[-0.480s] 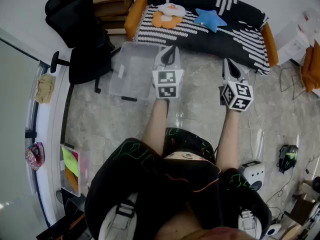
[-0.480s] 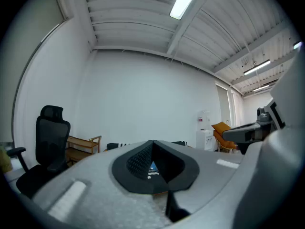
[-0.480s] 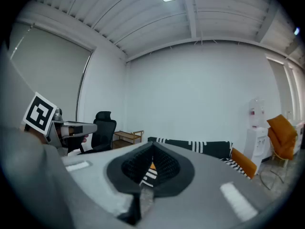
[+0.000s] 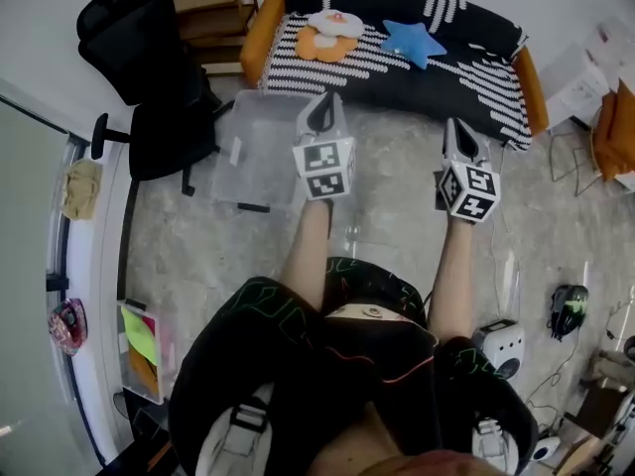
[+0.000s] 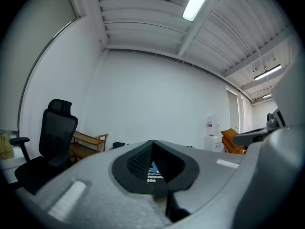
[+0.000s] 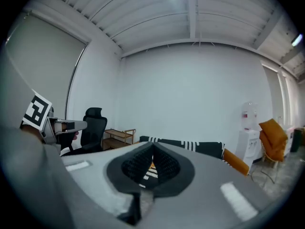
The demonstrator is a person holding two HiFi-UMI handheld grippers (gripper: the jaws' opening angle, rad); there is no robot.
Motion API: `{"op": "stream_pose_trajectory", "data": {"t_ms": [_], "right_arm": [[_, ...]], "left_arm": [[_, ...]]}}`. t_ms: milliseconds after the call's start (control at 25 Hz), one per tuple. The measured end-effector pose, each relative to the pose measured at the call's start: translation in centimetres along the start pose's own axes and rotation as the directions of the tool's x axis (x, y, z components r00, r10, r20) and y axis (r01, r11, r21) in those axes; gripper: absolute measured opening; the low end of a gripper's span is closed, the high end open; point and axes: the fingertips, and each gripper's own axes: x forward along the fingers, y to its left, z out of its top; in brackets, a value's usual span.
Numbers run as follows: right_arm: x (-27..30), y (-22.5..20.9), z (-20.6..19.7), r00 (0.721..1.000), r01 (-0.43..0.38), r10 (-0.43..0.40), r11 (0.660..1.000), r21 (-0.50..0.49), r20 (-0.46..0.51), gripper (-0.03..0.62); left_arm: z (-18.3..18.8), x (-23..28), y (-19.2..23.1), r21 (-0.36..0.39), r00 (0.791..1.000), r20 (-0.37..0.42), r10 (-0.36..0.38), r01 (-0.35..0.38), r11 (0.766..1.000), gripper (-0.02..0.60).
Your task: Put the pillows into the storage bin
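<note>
Two pillows lie on the black-and-white striped sofa: an orange-and-white one at its left and a blue star-shaped one near the middle. A clear storage bin stands on the floor in front of the sofa's left end. My left gripper hovers over the bin's right edge, shut and holding nothing. To its right, my right gripper is shut and bare too, in front of the sofa. Both sets of jaws meet tip to tip, in the left gripper view and the right gripper view.
A black office chair stands left of the bin, a wooden shelf behind it. Orange seats are at the right. Cables and small devices lie on the floor at lower right. A colourful box sits at lower left.
Both grippers have edged a little toward the sofa, and the whole view has shifted slightly. Both grippers stay shut.
</note>
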Motion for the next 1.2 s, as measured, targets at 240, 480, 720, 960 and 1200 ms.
{"op": "stream_pose_trajectory", "data": {"t_ms": [240, 480, 720, 960, 1200], "right_arm": [[0.7, 0.6, -0.3, 1.000, 0.003, -0.003, 1.000, 0.029, -0.011, 0.003], [2.7, 1.8, 0.7, 0.999, -0.034, 0.034, 0.998, 0.056, 0.006, 0.003], [5.6, 1.3, 1.6, 0.998, -0.058, 0.057, 0.997, 0.054, 0.015, 0.003], [10.9, 1.2, 1.5, 0.998, -0.068, 0.067, 0.996, 0.053, 0.013, 0.003], [17.3, 0.0, 0.3, 0.994, -0.104, 0.105, 0.992, 0.071, -0.016, 0.003]], "left_arm": [[-1.1, 0.9, 0.5, -0.022, 0.999, -0.031, -0.044, 0.043, 0.999, 0.011], [-1.5, 2.3, 1.8, -0.022, 0.997, -0.051, -0.056, 0.054, 0.998, 0.011], [-2.0, 4.3, 2.8, -0.052, 0.998, -0.048, -0.030, 0.027, 0.998, 0.011], [-2.4, 7.3, 6.1, -0.054, 0.998, -0.051, 0.027, -0.030, 0.998, 0.011], [-4.1, 12.6, 7.0, -0.030, 0.995, -0.085, 0.054, -0.057, 0.998, 0.011]]}}
